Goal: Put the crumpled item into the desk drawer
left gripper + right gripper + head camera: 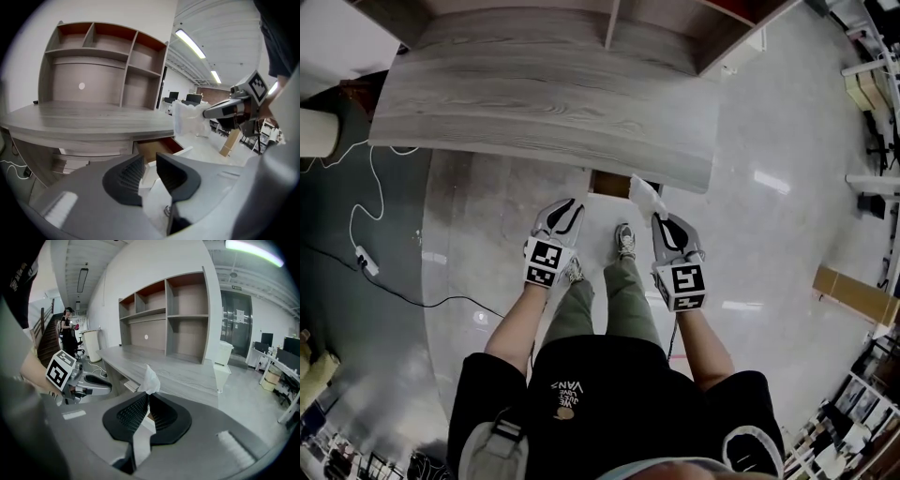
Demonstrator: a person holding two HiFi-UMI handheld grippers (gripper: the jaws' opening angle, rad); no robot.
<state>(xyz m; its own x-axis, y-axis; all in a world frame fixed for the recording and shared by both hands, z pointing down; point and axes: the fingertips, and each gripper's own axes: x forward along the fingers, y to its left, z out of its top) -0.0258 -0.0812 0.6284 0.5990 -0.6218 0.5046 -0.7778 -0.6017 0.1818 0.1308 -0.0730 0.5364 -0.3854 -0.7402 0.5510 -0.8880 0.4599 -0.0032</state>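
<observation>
The desk drawer [610,182] stands pulled out under the front edge of the grey wood desk [544,94]; its brown inside shows in the left gripper view [157,146]. A white crumpled item [644,195] sticks up from my right gripper [664,222], which is shut on it just right of the drawer. In the right gripper view the item [151,379] is pinched between the jaws of that gripper [149,398]. My left gripper [566,214] is left of the drawer, open, with nothing between the jaws [150,160]. From there the item [187,119] hangs at the right, above the drawer.
A shelf unit [105,65] rises at the back of the desk. A white power strip [366,261] with its cable lies on the floor at the left. A cardboard piece [853,292] lies at the right. A person [69,329] stands far off by the stairs.
</observation>
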